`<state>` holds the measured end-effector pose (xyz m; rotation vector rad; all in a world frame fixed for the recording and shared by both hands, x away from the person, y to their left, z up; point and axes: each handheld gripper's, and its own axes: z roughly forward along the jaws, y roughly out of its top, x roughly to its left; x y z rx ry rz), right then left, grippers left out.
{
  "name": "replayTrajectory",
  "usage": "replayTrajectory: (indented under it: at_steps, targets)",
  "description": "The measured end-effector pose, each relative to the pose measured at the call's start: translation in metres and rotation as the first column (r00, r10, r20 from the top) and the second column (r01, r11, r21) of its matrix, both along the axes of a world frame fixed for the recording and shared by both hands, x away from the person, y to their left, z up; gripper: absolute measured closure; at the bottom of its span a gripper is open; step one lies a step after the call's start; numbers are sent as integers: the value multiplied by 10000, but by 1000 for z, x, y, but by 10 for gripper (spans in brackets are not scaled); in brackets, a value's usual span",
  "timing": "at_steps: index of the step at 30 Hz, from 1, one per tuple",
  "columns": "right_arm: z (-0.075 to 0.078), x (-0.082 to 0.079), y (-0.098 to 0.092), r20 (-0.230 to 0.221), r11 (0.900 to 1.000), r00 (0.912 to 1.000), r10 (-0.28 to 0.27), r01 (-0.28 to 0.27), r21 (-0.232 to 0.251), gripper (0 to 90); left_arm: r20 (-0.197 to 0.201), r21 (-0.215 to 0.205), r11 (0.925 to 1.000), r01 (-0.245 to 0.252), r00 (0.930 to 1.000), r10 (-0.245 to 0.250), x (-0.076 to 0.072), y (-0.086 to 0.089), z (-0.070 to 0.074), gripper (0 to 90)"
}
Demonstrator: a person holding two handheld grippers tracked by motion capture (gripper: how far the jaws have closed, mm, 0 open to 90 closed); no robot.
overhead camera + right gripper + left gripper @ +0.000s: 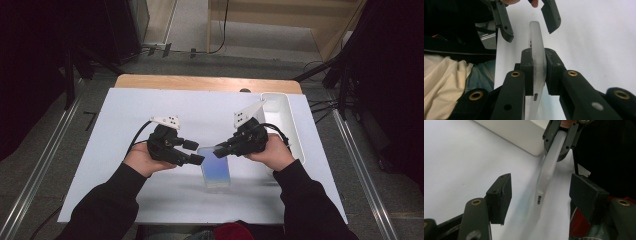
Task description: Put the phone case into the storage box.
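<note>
Pinching translucent case (216, 169), right tool (223, 148); left tool (196, 152) apart astride it, white bin (278, 112) nearby.

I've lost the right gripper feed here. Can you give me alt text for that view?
The right gripper is shut on the edge of a translucent phone case, held edge-on above the white table. Beyond it, the left gripper faces the case's far end with its jaws open on either side, not touching it.

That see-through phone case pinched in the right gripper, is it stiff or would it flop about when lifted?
The phone case probably bends somewhat: in the left gripper view it curves away from the right gripper clamped on its edge. It looks thin and hollow, so likely light. Its smooth surface may slip, though the left gripper, open around it, could steady it.
</note>
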<state>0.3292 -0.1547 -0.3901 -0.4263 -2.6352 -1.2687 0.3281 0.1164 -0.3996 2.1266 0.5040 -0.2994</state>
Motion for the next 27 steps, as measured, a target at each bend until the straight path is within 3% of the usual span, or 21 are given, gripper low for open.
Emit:
replayTrajectory:
  at_steps: [7, 14, 19, 23, 27]
  targets:
    - [-1, -1, 4, -144, 9996, 9995, 283, -284, -77, 772, -83, 74, 9999, 149, 9999, -148, -1, -2, -1, 392]
    - [-3, -1, 6, -334, 9990, 9985, 445, -448, -67, 772, 27, 314, 9980, 557, 9984, -558, -5, -5, -4, 559]
    - [-4, -1, 8, -441, 9983, 9974, 571, -575, -84, 772, 52, 318, 9978, 586, 9983, -588, -6, -6, -4, 647]
    - [-4, -2, 10, -504, 9981, 9969, 598, -604, -112, 772, 129, 321, 9973, 655, 9977, -659, -7, -6, -4, 690]
    - [-4, -2, 11, -578, 9981, 9966, 595, -604, -139, 772, 179, 601, 9961, 647, 9977, -658, -6, -7, -5, 732]
